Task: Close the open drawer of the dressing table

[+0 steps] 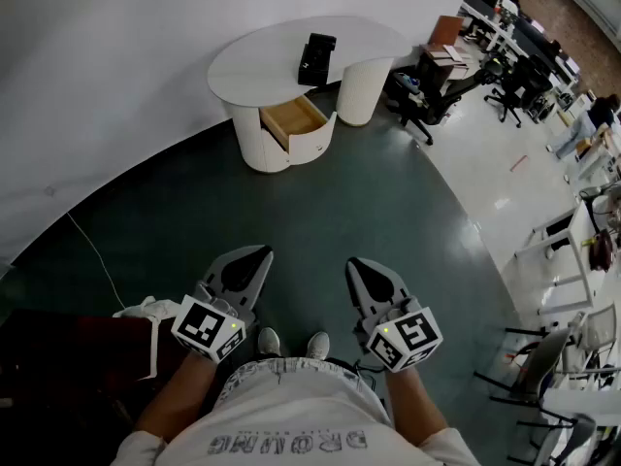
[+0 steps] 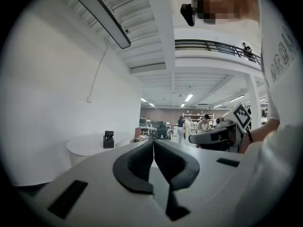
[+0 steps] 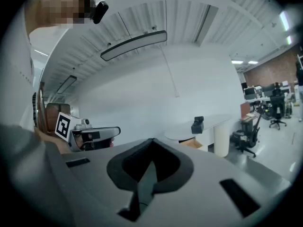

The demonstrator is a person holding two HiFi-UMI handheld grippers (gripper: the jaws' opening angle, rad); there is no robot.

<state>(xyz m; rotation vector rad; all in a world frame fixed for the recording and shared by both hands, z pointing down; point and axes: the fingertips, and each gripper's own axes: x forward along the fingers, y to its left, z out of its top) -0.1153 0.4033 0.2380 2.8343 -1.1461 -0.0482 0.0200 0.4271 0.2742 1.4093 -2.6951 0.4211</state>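
The person stands on the dark floor [image 1: 388, 212] with both forearms bent at the elbow and held in front of the waist, one gripper in each hand. In the head view the left gripper [image 1: 258, 254] sits at about 7 o'clock, its nose angled toward 1 o'clock. The right gripper [image 1: 357, 264] sits at about 5 o'clock, its nose angled toward 11 o'clock. The two are apart, with the person's shoes [image 1: 268, 341] below the gap between them.

Both are shut and empty. The left gripper view shows its dark pads [image 2: 137, 162] pressed together along a thin seam, with the tips meeting. The right gripper view shows its pads [image 3: 163, 167] closed to a point in the same way.

The white dressing table [image 1: 272, 51] stands against the wall [image 1: 97, 66] at 12 o'clock, well apart from both grippers. Its drawer [image 1: 291, 119] is pulled out of the left pedestal toward 5 o'clock, with the wooden inside exposed. A black box [image 1: 315, 58] rests on the tabletop just above the drawer. Office chairs [image 1: 437, 95] stand at 2 o'clock, beside the table's right end.
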